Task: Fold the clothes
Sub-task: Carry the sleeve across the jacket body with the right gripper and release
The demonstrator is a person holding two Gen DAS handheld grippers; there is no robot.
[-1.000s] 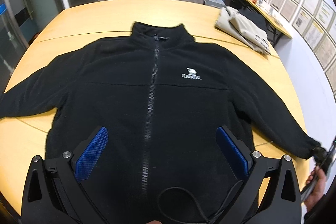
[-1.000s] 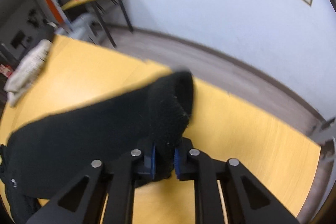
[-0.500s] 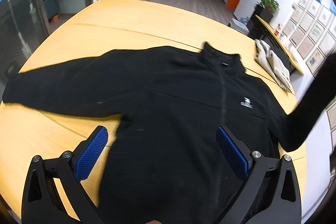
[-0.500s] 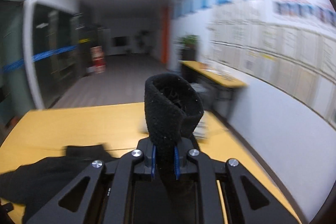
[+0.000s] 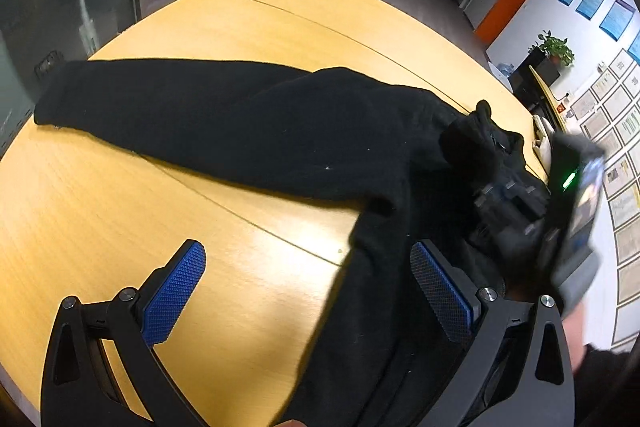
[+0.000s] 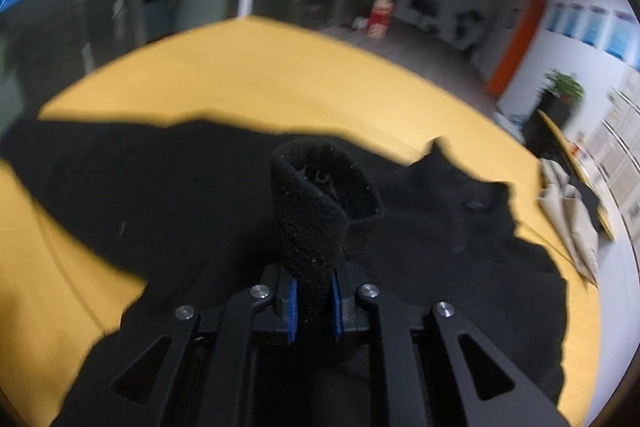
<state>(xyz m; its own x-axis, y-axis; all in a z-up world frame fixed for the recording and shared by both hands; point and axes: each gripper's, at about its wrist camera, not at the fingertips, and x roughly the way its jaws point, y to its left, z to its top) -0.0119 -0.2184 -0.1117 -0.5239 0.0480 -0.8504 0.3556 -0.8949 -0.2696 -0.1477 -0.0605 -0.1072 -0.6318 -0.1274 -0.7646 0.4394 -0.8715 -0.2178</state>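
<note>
A black fleece jacket (image 5: 280, 131) lies on the yellow wooden table (image 5: 100, 211); its left sleeve (image 5: 132, 103) stretches out flat to the left. My left gripper (image 5: 308, 291) is open and empty, hovering above the jacket's lower left edge. My right gripper (image 6: 314, 301) is shut on the cuff of the jacket's right sleeve (image 6: 320, 203) and holds it above the jacket's body (image 6: 440, 247). In the left wrist view the right gripper (image 5: 476, 163) shows blurred over the jacket near the collar.
A folded beige garment (image 6: 568, 211) lies at the table's far right edge. Glass walls stand beyond the left side of the table (image 6: 280, 75). A side table with a plant (image 5: 554, 47) stands by the right wall.
My right gripper has carried the sleeve cuff from the right table edge up and over the jacket's body. My left gripper has swung left toward the jacket's lower left edge.
</note>
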